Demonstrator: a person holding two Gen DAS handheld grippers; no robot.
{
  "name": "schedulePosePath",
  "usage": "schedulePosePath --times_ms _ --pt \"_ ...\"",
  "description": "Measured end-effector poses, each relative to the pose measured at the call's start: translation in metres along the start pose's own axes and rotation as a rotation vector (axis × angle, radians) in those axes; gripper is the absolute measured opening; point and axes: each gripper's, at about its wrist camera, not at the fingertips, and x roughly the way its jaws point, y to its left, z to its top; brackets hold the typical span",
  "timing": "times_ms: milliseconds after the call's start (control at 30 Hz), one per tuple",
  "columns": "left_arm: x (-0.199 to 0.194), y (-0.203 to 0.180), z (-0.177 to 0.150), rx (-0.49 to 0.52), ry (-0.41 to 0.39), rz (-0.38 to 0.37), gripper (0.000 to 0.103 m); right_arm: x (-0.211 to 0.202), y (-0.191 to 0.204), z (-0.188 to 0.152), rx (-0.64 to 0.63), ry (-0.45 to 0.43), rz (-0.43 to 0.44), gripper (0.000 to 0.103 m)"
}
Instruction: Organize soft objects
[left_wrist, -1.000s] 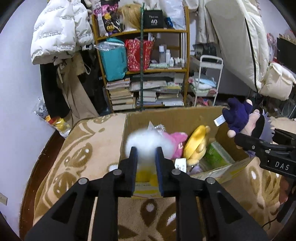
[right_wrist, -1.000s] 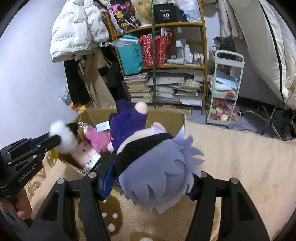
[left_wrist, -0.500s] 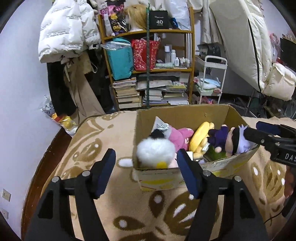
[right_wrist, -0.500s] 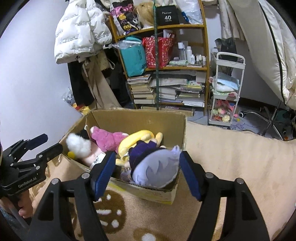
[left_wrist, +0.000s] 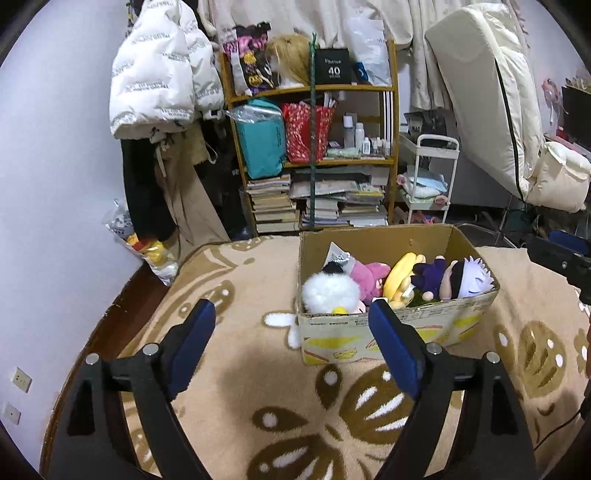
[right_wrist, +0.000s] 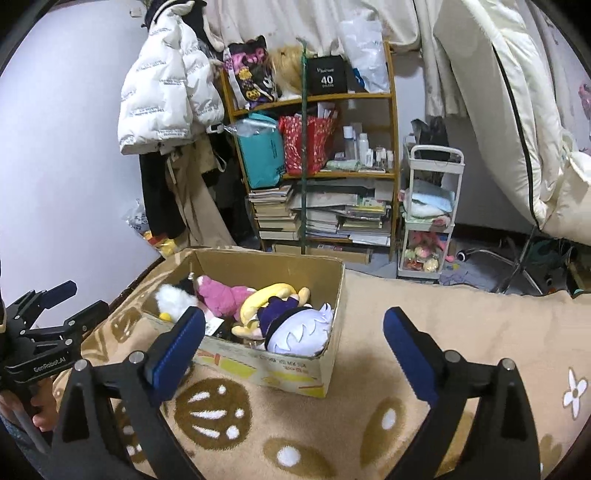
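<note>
A cardboard box (left_wrist: 391, 332) (right_wrist: 280, 365) stands on the beige patterned blanket and holds several plush toys. A white fluffy plush (left_wrist: 330, 293) (right_wrist: 173, 301) lies at its left end, a pink plush (left_wrist: 367, 275) (right_wrist: 219, 297) and a yellow plush (left_wrist: 399, 275) (right_wrist: 269, 295) in the middle, and a purple-haired doll (left_wrist: 465, 280) (right_wrist: 299, 330) at its right end. My left gripper (left_wrist: 291, 332) is open and empty, in front of the box. My right gripper (right_wrist: 293, 339) is open and empty, back from the box's near right corner.
A wooden shelf (left_wrist: 314, 155) (right_wrist: 314, 147) with books and bags stands behind the box. A white trolley (right_wrist: 430, 218) is to its right. Coats (left_wrist: 162, 85) hang at the left. A folded mattress (left_wrist: 491, 103) leans at the right.
My left gripper opened and let the white plush drop into the box. My right gripper opened and left the purple-haired doll in the box. Both grippers drew back.
</note>
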Motion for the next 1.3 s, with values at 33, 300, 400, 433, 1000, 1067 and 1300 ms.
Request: schedulePosePath --times_ms 33,300,400,433,1000,1067,1300 --pt "-0.005 0.001 -0.001 0.0 -0.007 0.006 0.086 -0.004 0.0 0.001 -0.001 -0.004 0.001 0.101" --pt "-0.045 0.004 -0.015 -0.014 -0.063 0.016 0.096 -0.047 0.014 -0.003 -0.019 -0.083 -0.01 0.102" --pt "-0.058 0.001 -0.02 0.002 -0.083 0.017 0.099 -0.06 0.015 -0.008 -0.011 -0.109 -0.024 0.103" --pt "-0.06 0.001 -0.021 0.004 -0.088 0.016 0.1 -0.064 0.016 -0.01 -0.008 -0.113 -0.031 0.103" --pt "-0.079 0.008 -0.042 -0.03 -0.132 0.017 0.102 -0.084 0.011 -0.035 -0.002 -0.134 -0.056 0.103" --pt "-0.078 0.009 -0.043 -0.038 -0.136 0.024 0.102 -0.081 0.01 -0.037 0.001 -0.12 -0.061 0.103" --pt "-0.071 0.012 -0.043 -0.059 -0.113 0.024 0.102 -0.076 0.008 -0.036 0.0 -0.113 -0.069 0.103"
